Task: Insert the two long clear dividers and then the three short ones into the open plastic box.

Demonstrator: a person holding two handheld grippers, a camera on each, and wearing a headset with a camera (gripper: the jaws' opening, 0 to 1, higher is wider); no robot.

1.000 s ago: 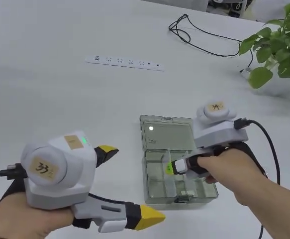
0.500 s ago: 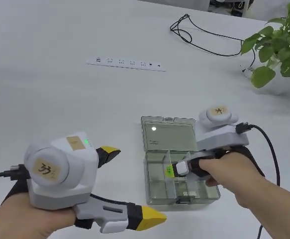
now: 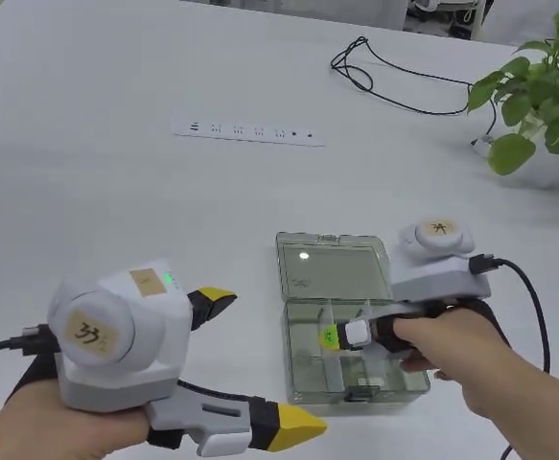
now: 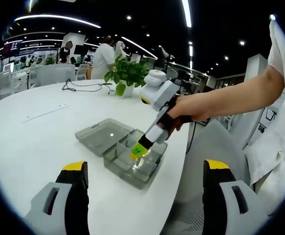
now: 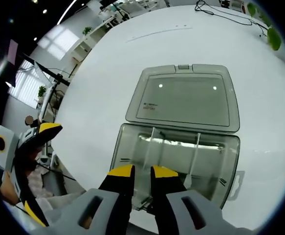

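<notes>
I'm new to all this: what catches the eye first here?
The grey open plastic box in the middle of the white table, with clear dividers standing in it. The right gripper reaches into it, jaws close together, while the left gripper hangs wide open at lower left, yellow-tipped.

On the left gripper [image 3: 260,367], a blocky housing in white and pale grey with a round cap, a tan sticker marked "33", a second tan sticker and a small green light on top. Black jaws ending in yellow tips. A black left cable [image 3: 6,342] out of its left side.

On the right gripper [image 3: 332,337], a white housing and a round cap with a tan sticker bearing a dark scribble. Black grip, yellow tips, a green label near one tip. A black right cable [image 3: 531,287] curving off the right side.

A white sleeve [image 4: 279,49] in the left gripper view, with a small button lower on the same white garment.
</notes>
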